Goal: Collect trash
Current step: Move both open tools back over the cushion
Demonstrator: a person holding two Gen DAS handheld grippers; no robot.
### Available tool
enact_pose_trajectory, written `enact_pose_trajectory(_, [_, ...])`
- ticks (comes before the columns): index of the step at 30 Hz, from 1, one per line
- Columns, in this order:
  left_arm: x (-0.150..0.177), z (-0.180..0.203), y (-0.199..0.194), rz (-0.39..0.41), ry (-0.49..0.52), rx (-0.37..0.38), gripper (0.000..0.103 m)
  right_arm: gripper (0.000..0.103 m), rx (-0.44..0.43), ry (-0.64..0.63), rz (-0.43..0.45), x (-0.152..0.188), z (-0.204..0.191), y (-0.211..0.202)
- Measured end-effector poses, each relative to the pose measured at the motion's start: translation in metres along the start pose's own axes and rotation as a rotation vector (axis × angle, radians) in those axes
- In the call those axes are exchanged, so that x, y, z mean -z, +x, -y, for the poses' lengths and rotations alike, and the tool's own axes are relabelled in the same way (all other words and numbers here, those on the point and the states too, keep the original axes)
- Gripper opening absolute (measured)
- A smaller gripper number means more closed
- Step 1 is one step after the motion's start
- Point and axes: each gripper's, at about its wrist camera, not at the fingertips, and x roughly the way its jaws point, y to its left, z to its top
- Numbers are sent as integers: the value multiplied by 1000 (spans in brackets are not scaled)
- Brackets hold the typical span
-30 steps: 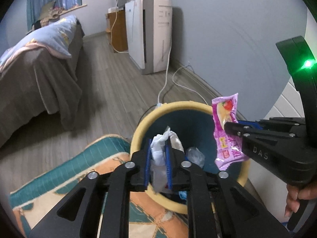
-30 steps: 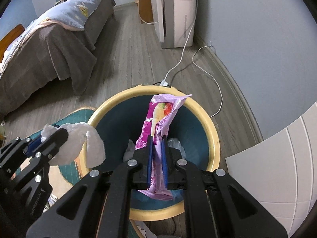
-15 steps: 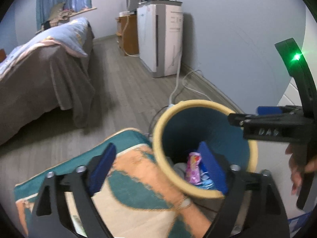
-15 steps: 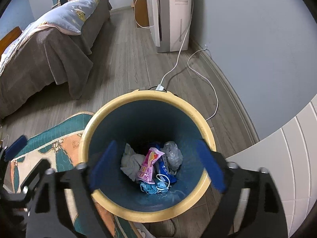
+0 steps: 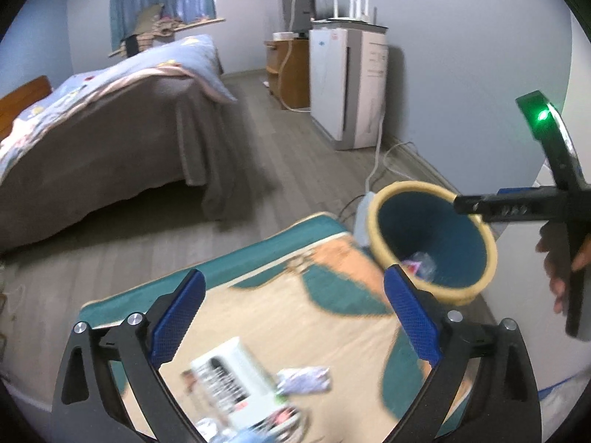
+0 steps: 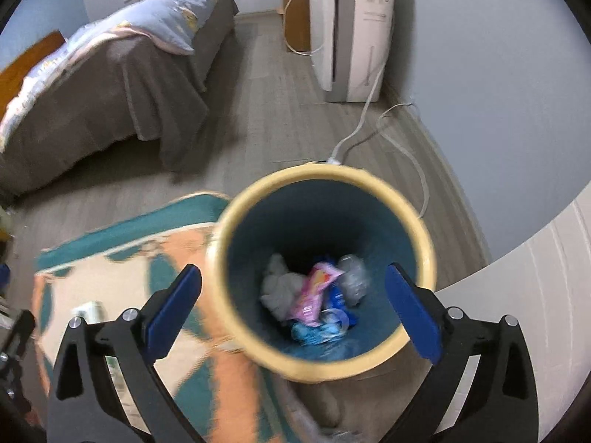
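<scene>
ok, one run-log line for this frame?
left gripper: opening, empty, over rug litter | right gripper: open, empty, above bin | pink wrapper: in bin

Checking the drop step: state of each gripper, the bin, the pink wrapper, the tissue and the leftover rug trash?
left gripper: jaws opening, nothing between them
right gripper: open, empty, above the bin
bin: upright, part filled
pink wrapper: lying inside the bin
white tissue: inside the bin, beside the wrapper
white carton: on the rug, not collected
crumpled wrapper: on the rug, not collected
</scene>
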Motion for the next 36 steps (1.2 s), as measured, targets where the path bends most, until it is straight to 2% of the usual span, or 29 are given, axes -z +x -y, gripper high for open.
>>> enact_pose_trajectory(3, [11, -19, -20, 4, -12, -32, 96, 97, -34, 9, 3, 9, -18, -12])
enact_pose_trajectory(9, [44, -58, -60, 7, -134, -33, 97, 97, -2, -75, -6, 40, -65, -22])
enact_pose_trajectory(14, [66, -79, -78, 19, -172, -66, 97, 97, -3, -112, -36, 63, -92, -16])
enact_pose_trajectory(18, [86, -92, -81, -2, -160, -114, 97, 97, -1, -140, -78, 82, -111, -6])
enact_pose_trajectory(24, [113, -105, -72, -72, -115, -141, 97, 97, 26, -167, -128, 101, -135, 10])
enact_pose_trajectory(29, [130, -105, -53, -156, -100, -76, 97, 97, 18, -156, -175, 114, -148, 26])
enact_pose_trajectory(33, [143, -86, -35, -210, 10, -62, 97, 97, 37, -170, -202, 119, -156, 36])
enact_pose_trajectory(36, [151, -75, -23, -249, 56, -33, 97, 97, 39, -174, -205, 118, -160, 41])
